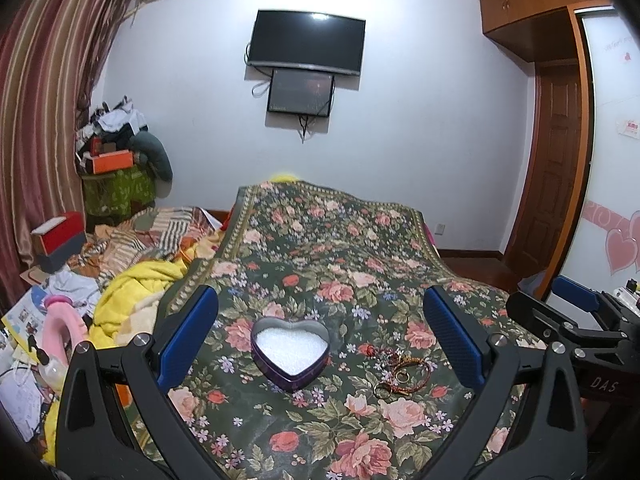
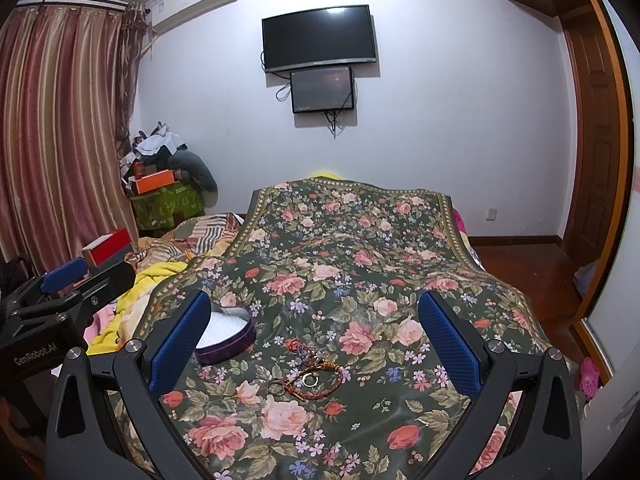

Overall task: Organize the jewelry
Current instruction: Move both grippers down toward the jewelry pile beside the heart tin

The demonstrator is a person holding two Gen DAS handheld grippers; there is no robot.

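A purple heart-shaped tin (image 1: 291,356) with white filling lies open on the floral cloth (image 1: 320,248). It also shows in the right wrist view (image 2: 229,332), partly behind my finger. Right of it lies a small pile of jewelry (image 1: 396,372): red and orange braided cords, a ring and a dark loop; the pile shows in the right wrist view too (image 2: 310,374). My left gripper (image 1: 320,340) is open and empty, held above the tin. My right gripper (image 2: 316,344) is open and empty above the jewelry, and it appears at the left wrist view's right edge (image 1: 576,304).
The floral cloth (image 2: 352,248) covers a bed. A yellow blanket (image 1: 136,292), papers and boxes clutter the left side. A red-and-grey box (image 1: 56,240) and an orange box (image 1: 114,161) stand farther left. A wooden door (image 1: 548,184) is at right.
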